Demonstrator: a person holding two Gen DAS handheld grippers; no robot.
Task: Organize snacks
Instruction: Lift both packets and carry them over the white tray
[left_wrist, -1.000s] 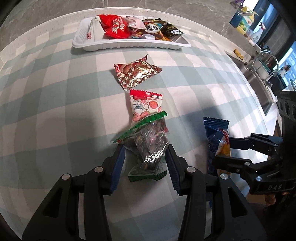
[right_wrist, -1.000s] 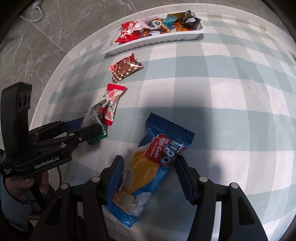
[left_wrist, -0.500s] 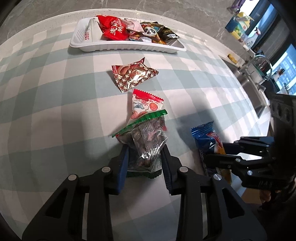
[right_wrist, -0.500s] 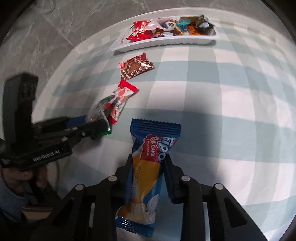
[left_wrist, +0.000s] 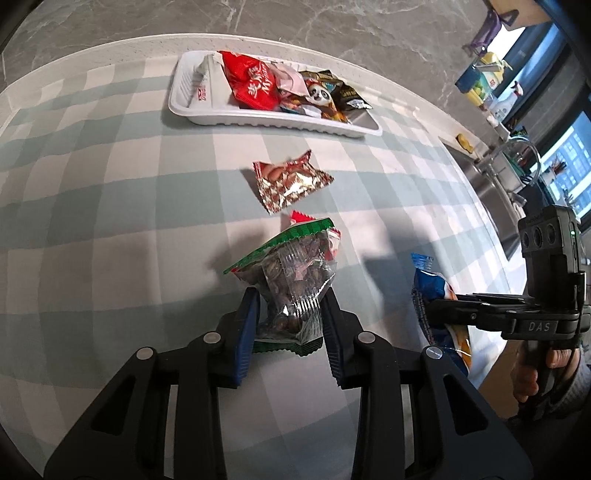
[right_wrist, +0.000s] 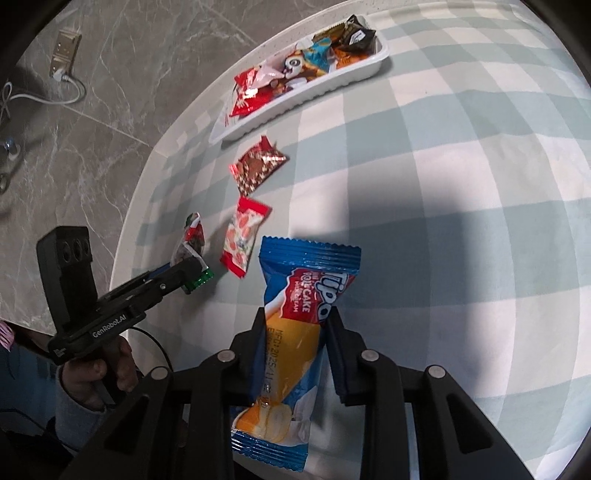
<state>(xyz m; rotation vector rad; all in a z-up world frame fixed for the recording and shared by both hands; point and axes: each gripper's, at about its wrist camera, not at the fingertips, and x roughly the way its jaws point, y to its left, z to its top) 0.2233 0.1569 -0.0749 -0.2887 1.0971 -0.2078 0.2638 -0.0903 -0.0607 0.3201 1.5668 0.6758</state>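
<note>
**Both grippers holding a snack above the checked cloth**

The left gripper (left_wrist: 290, 325) is clamped on a clear, green-edged packet of dark nuts (left_wrist: 295, 284); its blue pads pinch the packet's lower half and the green top edge stands up past the fingertips. Its jaws have just been closing, with the packet between them. In the right wrist view the same gripper (right_wrist: 192, 271) shows from the side, the packet (right_wrist: 192, 240) sticking up from its tips.

The right gripper (right_wrist: 297, 332) grips a long blue and orange roll-cake wrapper (right_wrist: 295, 332) across its middle, the blue crimped end pointing away over the pale green and white checked tablecloth (right_wrist: 461, 184). These jaws too have just been closing around the wrapper.

On the cloth lie a red and white sweet packet (right_wrist: 243, 236), just beyond the nut packet, and farther on a shiny red-brown foil packet (left_wrist: 291, 181). Near the table's far edge sits a white rectangular plastic tray (left_wrist: 192, 92), already holding several wrapped snacks. A person's hand (right_wrist: 99, 373) holds the left gripper's handle.
</note>
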